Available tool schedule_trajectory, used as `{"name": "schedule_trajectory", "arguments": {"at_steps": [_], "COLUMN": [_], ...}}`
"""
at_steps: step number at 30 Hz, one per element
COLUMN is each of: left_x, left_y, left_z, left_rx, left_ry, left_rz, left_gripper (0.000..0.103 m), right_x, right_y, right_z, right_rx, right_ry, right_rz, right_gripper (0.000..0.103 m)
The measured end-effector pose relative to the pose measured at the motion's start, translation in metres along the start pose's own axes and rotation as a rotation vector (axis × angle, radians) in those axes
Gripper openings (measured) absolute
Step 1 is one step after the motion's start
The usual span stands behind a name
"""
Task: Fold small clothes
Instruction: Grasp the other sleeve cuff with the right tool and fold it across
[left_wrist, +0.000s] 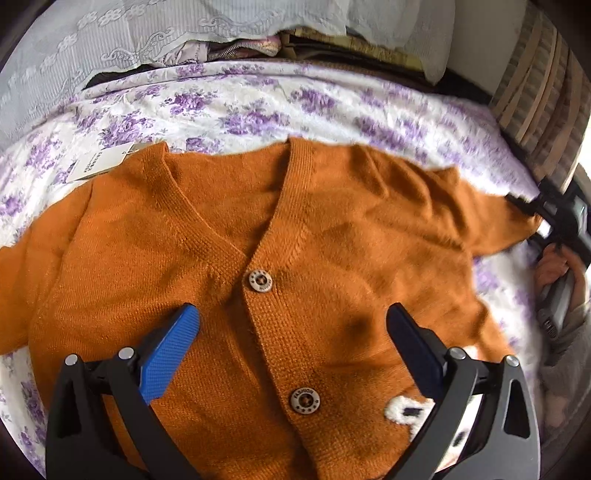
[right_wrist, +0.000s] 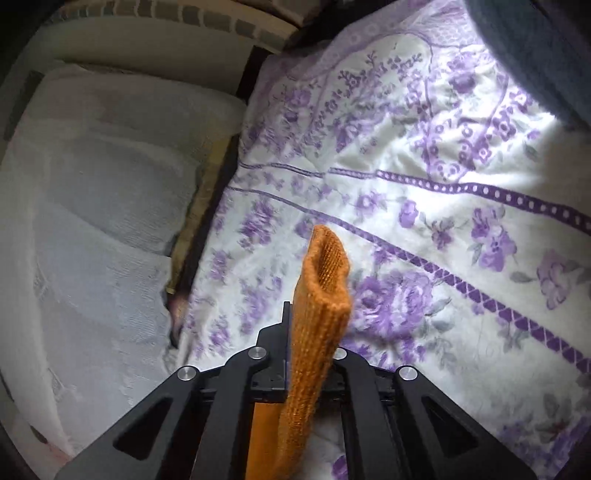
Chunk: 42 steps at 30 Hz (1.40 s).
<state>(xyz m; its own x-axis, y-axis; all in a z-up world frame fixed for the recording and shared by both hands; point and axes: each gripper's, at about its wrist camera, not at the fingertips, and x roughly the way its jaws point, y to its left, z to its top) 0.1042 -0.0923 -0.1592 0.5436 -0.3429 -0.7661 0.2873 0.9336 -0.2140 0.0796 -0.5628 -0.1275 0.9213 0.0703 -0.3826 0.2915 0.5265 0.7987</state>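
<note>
Cardigan (left_wrist: 258, 258) lies face up, buttoned, on the flowered bed cover (left_wrist: 258, 107); my left tool (left_wrist: 291, 325) hangs wide above its front; my right tool (right_wrist: 314, 332) pinches the sleeve cuff (right_wrist: 325, 280), lifted off the cover.

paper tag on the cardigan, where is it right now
In the left wrist view the paper tag sits at the upper left, at the orange cardigan shoulder edge beside the neckline, lying on the purple floral bedspread.
</note>
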Motion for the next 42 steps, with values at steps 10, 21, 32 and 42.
{"name": "schedule_trajectory", "arguments": {"at_steps": [10,21,32,42], "left_x": [-0.017,0.010,-0.049,-0.054], "left_y": [0.064,0.082,0.148,0.177], "left_z": [0.037,0.059,0.067,0.064], "left_rx": [-0.225,-0.217,-0.312,-0.398], "left_ry": [-0.028,0.004,-0.200,-0.181], "left_rz": [-0.048,-0.058,0.188,0.174], "left_gripper": [0.098,0.098,0.098,0.098], "right_x": [-0.002,0.034,0.090,0.101], "right_y": [0.104,0.227,0.268,0.259], "right_z": [-0.042,-0.163,-0.302,-0.366], "right_rx": [-0.237,-0.514,-0.685,-0.913], "right_ry": [0.116,0.344,0.545,0.690], "right_rz": [0.179,0.285,0.233,0.094], "right_gripper": [0.005,0.005,0.005,0.065]}}
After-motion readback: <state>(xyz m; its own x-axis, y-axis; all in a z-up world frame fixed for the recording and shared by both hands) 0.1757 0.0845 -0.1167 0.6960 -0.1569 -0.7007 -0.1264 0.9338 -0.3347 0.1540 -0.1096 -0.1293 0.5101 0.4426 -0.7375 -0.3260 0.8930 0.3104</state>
